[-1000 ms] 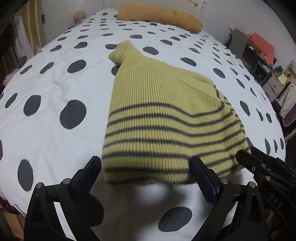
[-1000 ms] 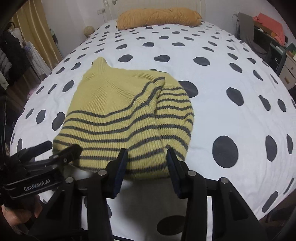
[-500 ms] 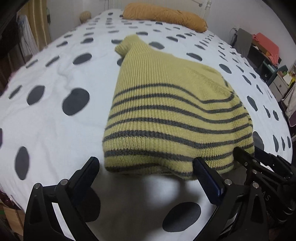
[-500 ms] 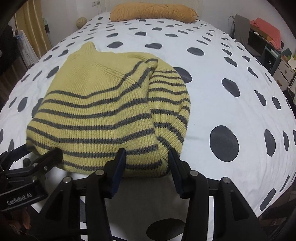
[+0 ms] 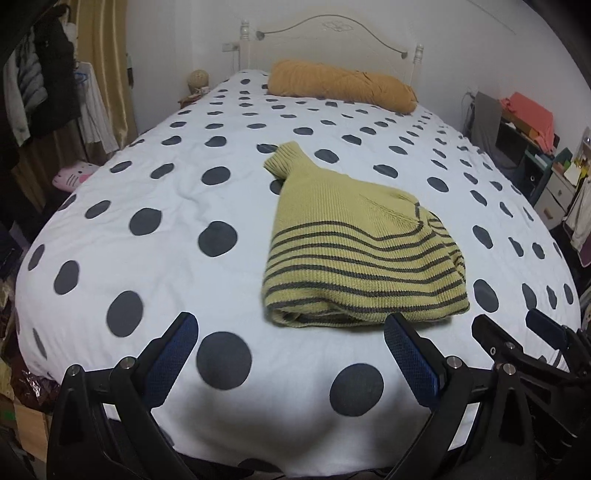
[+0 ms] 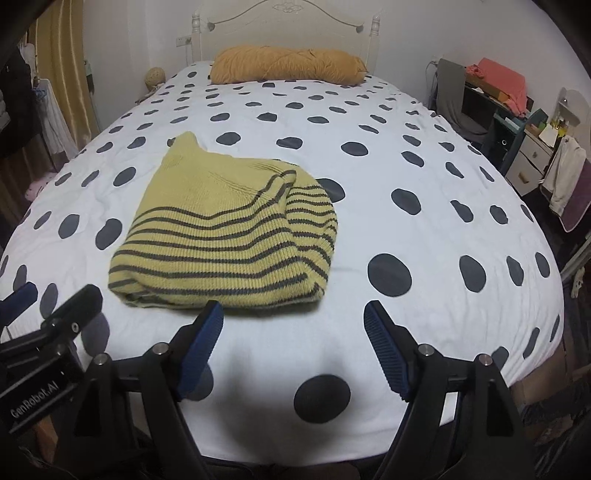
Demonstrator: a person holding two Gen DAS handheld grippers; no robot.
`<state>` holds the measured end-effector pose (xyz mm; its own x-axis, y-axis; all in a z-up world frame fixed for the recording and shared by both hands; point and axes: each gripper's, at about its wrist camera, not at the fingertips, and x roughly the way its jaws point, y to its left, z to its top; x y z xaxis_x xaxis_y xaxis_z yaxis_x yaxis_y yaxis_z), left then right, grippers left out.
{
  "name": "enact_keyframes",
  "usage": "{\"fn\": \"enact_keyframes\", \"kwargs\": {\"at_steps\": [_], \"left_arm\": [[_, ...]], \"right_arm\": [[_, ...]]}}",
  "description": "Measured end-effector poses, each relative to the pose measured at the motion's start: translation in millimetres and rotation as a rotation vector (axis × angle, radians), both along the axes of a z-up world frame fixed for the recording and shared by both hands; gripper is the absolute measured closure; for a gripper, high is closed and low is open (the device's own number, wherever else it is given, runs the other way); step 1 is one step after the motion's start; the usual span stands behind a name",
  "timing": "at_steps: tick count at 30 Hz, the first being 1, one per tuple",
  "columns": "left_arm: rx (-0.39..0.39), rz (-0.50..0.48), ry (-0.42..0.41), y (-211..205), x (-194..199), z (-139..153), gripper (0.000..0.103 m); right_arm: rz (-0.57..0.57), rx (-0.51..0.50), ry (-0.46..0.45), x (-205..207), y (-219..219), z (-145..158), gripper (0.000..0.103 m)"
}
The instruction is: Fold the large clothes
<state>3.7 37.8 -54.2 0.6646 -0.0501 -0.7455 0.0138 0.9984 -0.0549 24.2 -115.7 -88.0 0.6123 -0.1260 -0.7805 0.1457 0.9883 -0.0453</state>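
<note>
folded yellow sweater with grey stripes [image 5: 354, 254] lying on the white bedspread with dark dots [image 5: 147, 192], centre-right of the left wrist frame and centre-left of the right wrist frame [image 6: 225, 236], collar end pointing toward the upper part of each frame, striped hem nearest the cameras. left gripper [image 5: 288, 360] low in its frame, blue-padded jaws spread wide over bare bedspread, nothing between them, right-hand pad just below the sweater's hem and not touching it. right gripper [image 6: 293, 345] low in its own frame, jaws opening, empty, left-hand pad just short of the hem. each gripper also showing at the lower edge of the other's frame. orange bolster pillow [image 5: 340, 85] at the top centre by the white headboard [image 5: 332, 33]. cluttered shelves [image 6: 517, 122] at the right edge.
</note>
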Motion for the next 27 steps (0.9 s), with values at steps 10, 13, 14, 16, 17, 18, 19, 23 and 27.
{"fn": "enact_keyframes", "kwargs": {"at_steps": [10, 13, 14, 16, 17, 18, 19, 23, 27], "left_arm": [[-0.024, 0.036, 0.018, 9, -17, 1, 0.001], [-0.019, 0.043, 0.027, 11, -17, -2, 0.001], [-0.017, 0.048, 0.027, 13, -17, -3, 0.001], [-0.012, 0.058, 0.024, 16, -16, -4, 0.001], [-0.012, 0.061, 0.026, 16, -14, -5, 0.001], [-0.018, 0.064, 0.030, 17, -12, -7, 0.001], [-0.031, 0.060, 0.035, 17, -9, -8, 0.001], [-0.061, 0.026, 0.041, 12, 13, -16, 0.001], [-0.058, 0.079, 0.031, 18, 40, -31, 0.001]], "right_arm": [[-0.033, -0.014, -0.011, -21, 10, 8, 0.022], [-0.031, -0.005, -0.016, -24, 12, 8, 0.022], [-0.032, -0.002, -0.017, -24, 14, 7, 0.022], [-0.025, -0.002, -0.023, -24, 16, 6, 0.022], [-0.018, -0.007, -0.023, -23, 18, 5, 0.022], [-0.011, -0.013, -0.021, -21, 19, 4, 0.022], [-0.007, -0.014, -0.023, -19, 19, 2, 0.022], [0.043, 0.080, -0.043, -4, 1, -6, 0.022], [0.083, 0.239, -0.085, 23, -28, -17, 0.023]]}}
